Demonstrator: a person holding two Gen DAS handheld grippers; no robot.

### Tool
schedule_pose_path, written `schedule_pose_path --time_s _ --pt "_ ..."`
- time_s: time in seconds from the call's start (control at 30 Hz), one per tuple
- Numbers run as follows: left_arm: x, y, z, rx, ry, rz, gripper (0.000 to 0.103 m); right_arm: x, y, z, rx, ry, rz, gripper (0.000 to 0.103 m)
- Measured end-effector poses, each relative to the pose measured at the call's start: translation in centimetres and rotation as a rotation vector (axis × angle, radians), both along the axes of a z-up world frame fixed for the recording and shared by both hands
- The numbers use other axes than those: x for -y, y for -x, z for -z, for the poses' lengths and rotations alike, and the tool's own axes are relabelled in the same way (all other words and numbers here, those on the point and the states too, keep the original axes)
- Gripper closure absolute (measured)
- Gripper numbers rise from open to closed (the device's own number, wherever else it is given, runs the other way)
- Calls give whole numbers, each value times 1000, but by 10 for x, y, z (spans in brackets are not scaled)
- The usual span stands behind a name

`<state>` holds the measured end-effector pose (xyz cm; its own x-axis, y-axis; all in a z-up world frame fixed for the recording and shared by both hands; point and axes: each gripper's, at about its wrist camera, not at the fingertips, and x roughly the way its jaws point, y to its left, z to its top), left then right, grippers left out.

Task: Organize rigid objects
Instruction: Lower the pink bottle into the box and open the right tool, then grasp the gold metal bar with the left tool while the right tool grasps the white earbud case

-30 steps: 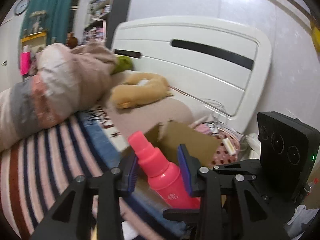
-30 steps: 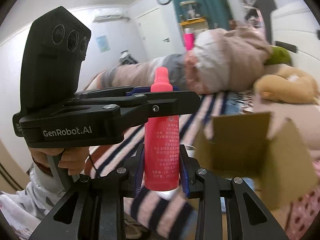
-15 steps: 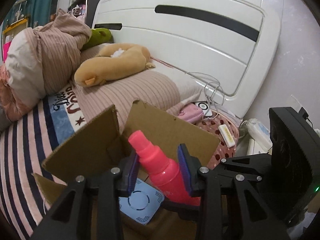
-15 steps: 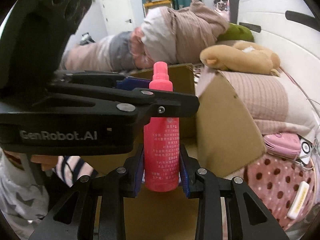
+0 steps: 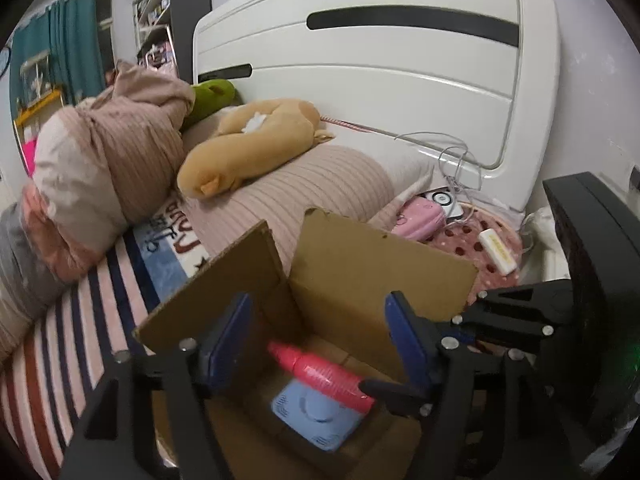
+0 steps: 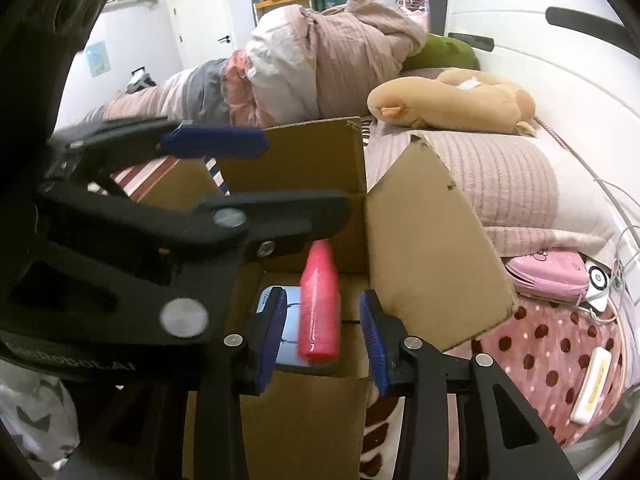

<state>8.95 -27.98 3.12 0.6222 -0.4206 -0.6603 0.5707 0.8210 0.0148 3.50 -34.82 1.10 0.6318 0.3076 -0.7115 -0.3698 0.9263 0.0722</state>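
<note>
A pink spray bottle (image 5: pixel 320 374) lies inside an open cardboard box (image 5: pixel 380 264) on the bed, resting partly on a light blue flat device (image 5: pixel 308 416). It also shows in the right wrist view (image 6: pixel 319 300), with the box (image 6: pixel 420 248) around it. My left gripper (image 5: pixel 316 340) is open above the box, its blue pads apart and touching nothing. My right gripper (image 6: pixel 324 336) is open too, its pads on either side of the bottle's base without touching it. The left gripper's body crosses the right wrist view at the left.
A tan plush toy (image 5: pixel 248 148) lies on a ribbed pillow (image 5: pixel 304 188) behind the box. A bundled quilt (image 5: pixel 108 168) sits at the left. A pink case (image 6: pixel 548 272), cables and a small white bar (image 6: pixel 592 384) lie on polka-dot fabric by the white headboard (image 5: pixel 380 72).
Both grippers held the pink bottle together over the box. Now both have opened and the bottle has dropped into the box, lying on the blue device.
</note>
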Motion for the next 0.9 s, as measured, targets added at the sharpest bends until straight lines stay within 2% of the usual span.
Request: schedule_pose_path --time_s 0.07,0.2,0.33,0.47,0.57,0.67,0.77,0.9 --pt "-10 2 -5 -28 49 -9 35 -1 5 -3 13 14 1 59" --pt "-53 15 -24 -39 141 -64 28 -10 15 -18 44 -12 -29 58" --pt "-103 34 -33 -8 134 -149 25 -31 32 -37 90 -79 -123 57" --pt "-161 52 -30 1 121 -243 24 -76 49 -49 129 -122 -260 57" --pt "-203 66 -18 17 88 -319 24 -113 56 -46 105 -140 -359 57" --pt "-241 76 6 -4 73 -368 24 -150 58 -32 67 -127 -411 57" --pt "-267 81 37 -51 93 -375 24 -178 60 -9 44 -75 -404 57" --pt "-282 81 83 -116 123 -318 24 -191 57 31 -8 -30 -325 57"
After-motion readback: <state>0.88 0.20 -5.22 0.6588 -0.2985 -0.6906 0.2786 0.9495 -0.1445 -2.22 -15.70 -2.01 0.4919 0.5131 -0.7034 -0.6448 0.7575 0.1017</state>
